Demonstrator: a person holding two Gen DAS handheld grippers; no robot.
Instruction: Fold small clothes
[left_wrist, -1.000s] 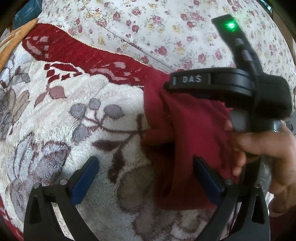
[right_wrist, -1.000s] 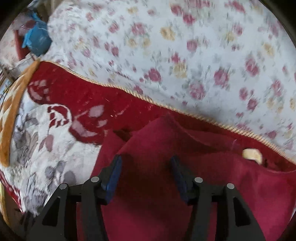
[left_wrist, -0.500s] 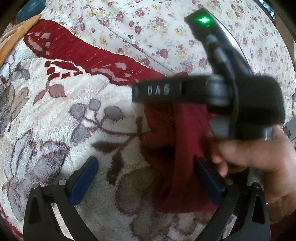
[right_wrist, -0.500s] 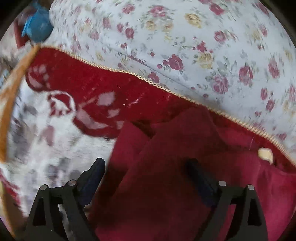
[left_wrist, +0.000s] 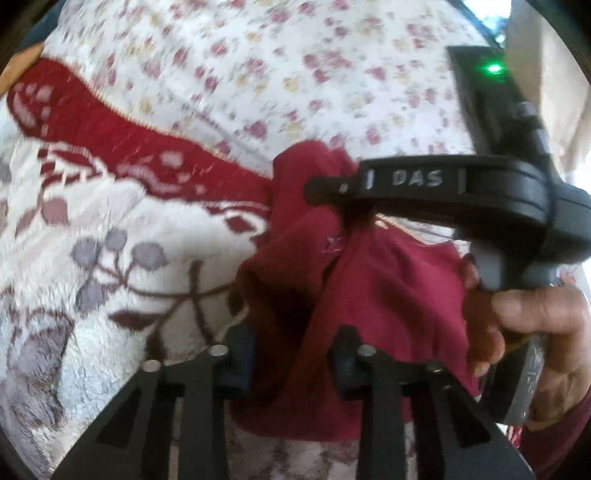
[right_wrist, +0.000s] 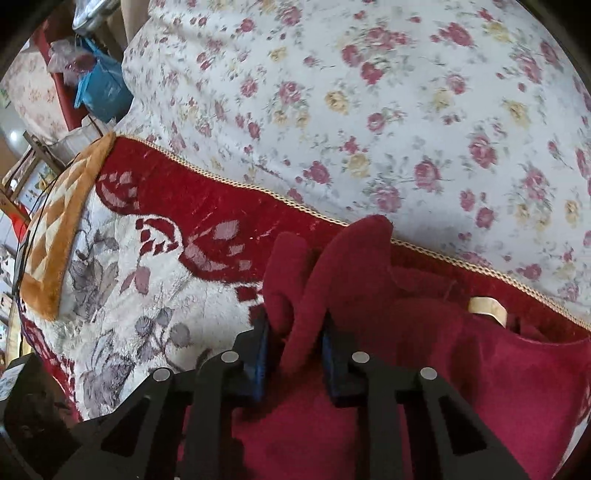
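Currently both sets of jaws are closing on bunched cloth. Left gripper (left_wrist: 291, 354) pinches the near edge of the maroon garment (left_wrist: 388, 280); right gripper (right_wrist: 295, 354) pinches a raised fold farther up. Garment lies on the plush blanket (left_wrist: 110, 266), long axis running between the grippers; fold probably goes across it.

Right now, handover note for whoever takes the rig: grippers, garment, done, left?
Left gripper: jaws closing on a bunched fold of the dark red garment, cloth between the pads.
Right gripper: jaws closing on a raised ridge of the same garment, cloth pinched upright between them.
Garment: crumpled on the fleece blanket, by its red border next to the floral sheet; its pale label is showing.
Done: both grips taken.
Left: spread it flat, then every fold.
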